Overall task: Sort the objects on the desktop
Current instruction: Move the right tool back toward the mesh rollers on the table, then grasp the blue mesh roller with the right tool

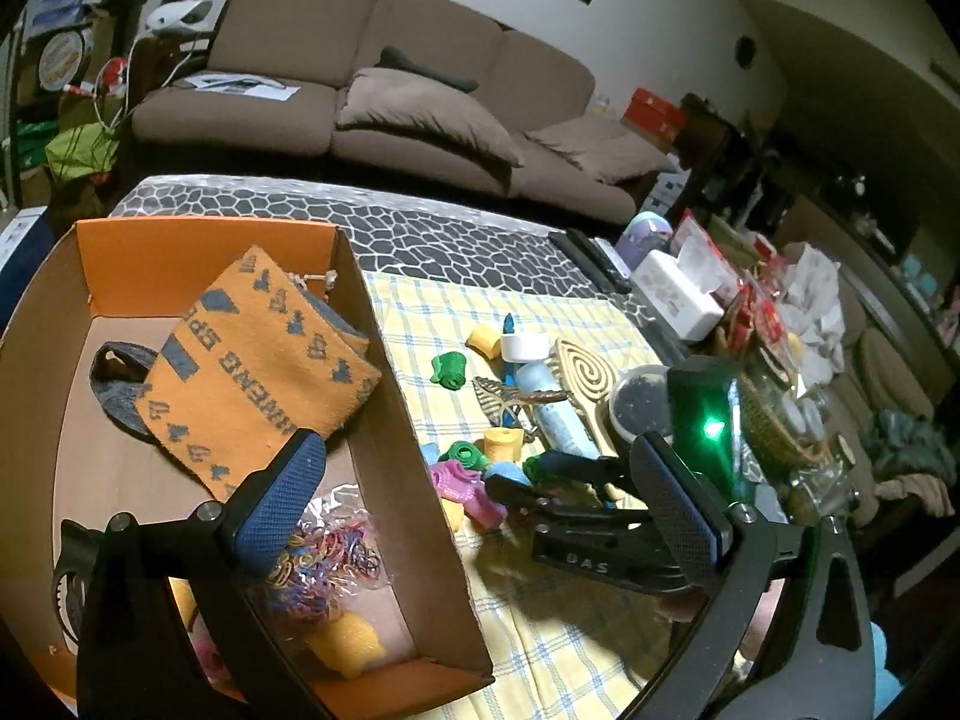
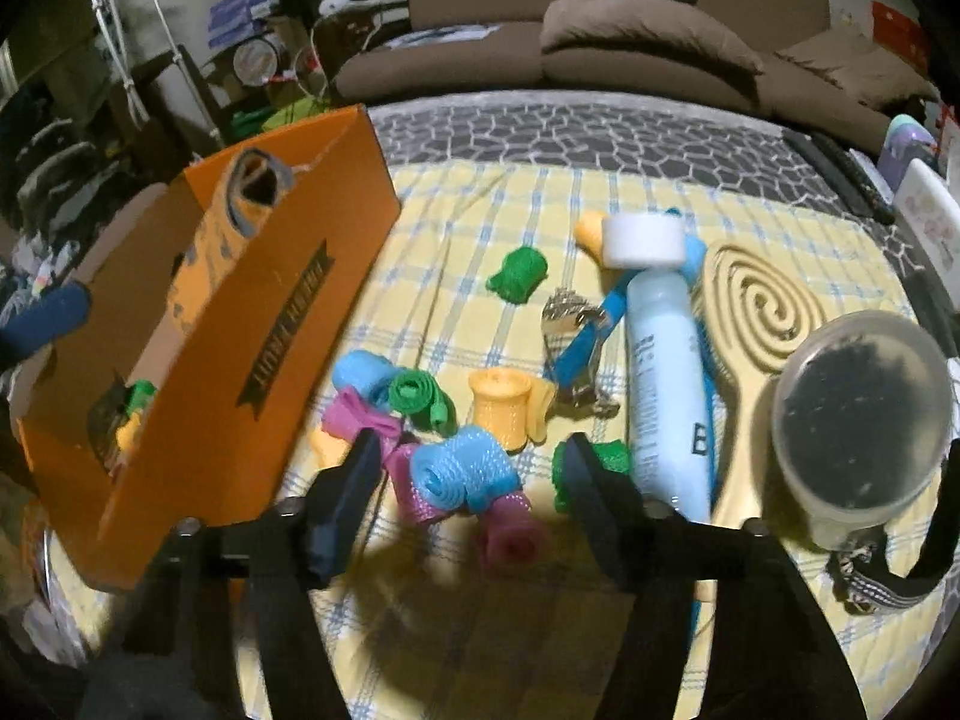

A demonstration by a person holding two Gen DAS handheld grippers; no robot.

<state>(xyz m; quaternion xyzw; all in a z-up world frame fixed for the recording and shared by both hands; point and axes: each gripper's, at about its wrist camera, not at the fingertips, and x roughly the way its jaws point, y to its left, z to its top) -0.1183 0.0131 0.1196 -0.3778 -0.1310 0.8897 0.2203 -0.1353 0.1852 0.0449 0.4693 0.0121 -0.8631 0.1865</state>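
Black fingers of the right gripper [image 2: 474,504] stand wide apart and empty, a blue mesh hair roller [image 2: 462,471] lying on the yellow checked cloth [image 2: 480,192] between their tips. Left gripper [image 1: 480,504], wide open and empty, straddles the orange cardboard box's [image 1: 414,462] right wall.

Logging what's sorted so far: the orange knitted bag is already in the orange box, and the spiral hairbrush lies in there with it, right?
Partly. The orange knitted bag is inside the orange box, but the spiral hairbrush lies on the checked cloth, outside it, as the right wrist view shows.
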